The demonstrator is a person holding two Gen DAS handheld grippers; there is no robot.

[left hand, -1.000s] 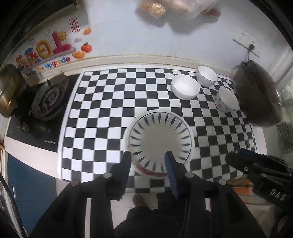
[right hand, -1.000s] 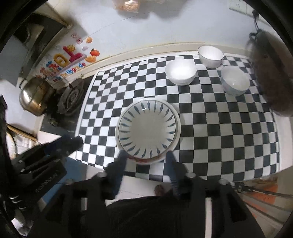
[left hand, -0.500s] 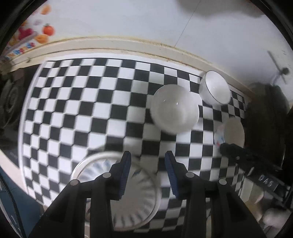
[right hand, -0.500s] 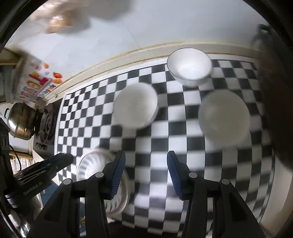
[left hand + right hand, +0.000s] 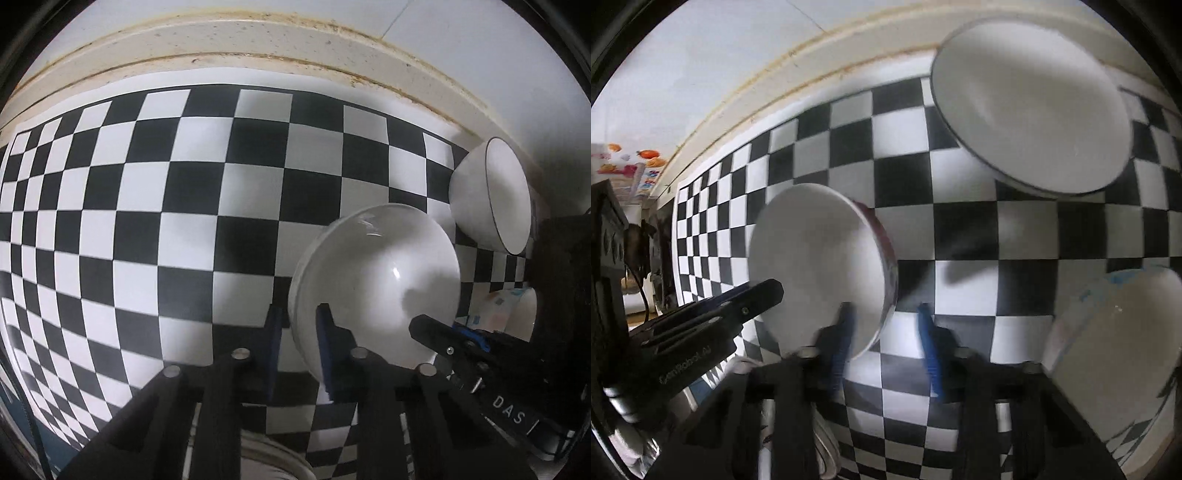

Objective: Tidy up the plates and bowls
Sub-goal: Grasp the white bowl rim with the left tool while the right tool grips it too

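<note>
On the checkered table: plain white bowl, near rim between the closing left tongs; right tongs closing astride its far rim; dark-rimmed bowl just beyond; blue-patterned bowl nearby.

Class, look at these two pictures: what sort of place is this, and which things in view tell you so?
Probably a home kitchen counter: white bowls on a black-and-white checked mat, with a stained backsplash ledge behind.

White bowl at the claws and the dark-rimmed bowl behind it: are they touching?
Apart. The right wrist view shows squares of the checkered mat between the white bowl and the dark-rimmed bowl.
</note>
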